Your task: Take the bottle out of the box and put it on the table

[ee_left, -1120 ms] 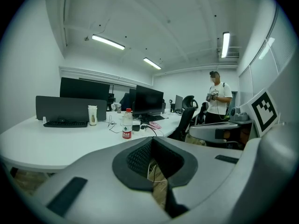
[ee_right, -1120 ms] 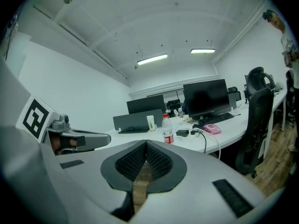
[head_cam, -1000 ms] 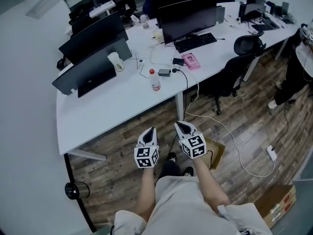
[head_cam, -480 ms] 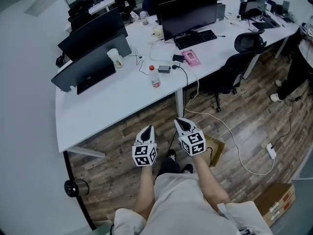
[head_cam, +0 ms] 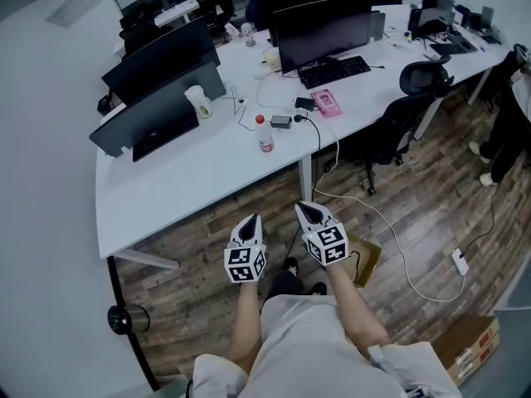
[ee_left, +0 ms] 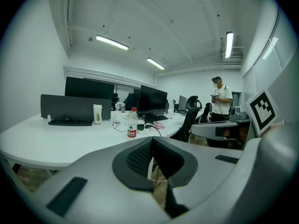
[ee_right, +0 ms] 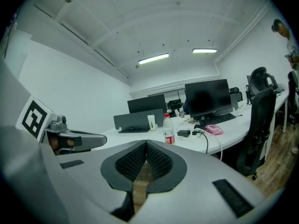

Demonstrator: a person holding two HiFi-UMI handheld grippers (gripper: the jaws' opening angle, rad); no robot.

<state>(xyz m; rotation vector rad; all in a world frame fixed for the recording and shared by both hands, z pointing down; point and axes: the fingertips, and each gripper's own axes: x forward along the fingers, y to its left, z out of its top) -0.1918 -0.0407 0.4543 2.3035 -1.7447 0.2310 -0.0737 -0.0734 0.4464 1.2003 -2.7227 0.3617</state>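
While the clear red-capped plastic bottle stands on the white tabletop, left gripper and right gripper hang back — fingers together, empty, job likely done.

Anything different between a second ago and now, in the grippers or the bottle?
Almost nothing. The left gripper and right gripper hang side by side above the floor as before, fingers shut and empty. The bottle stands in the same spot on the white table. Only the bystander at the right edge has stepped a little further right, and the head view shifted slightly.
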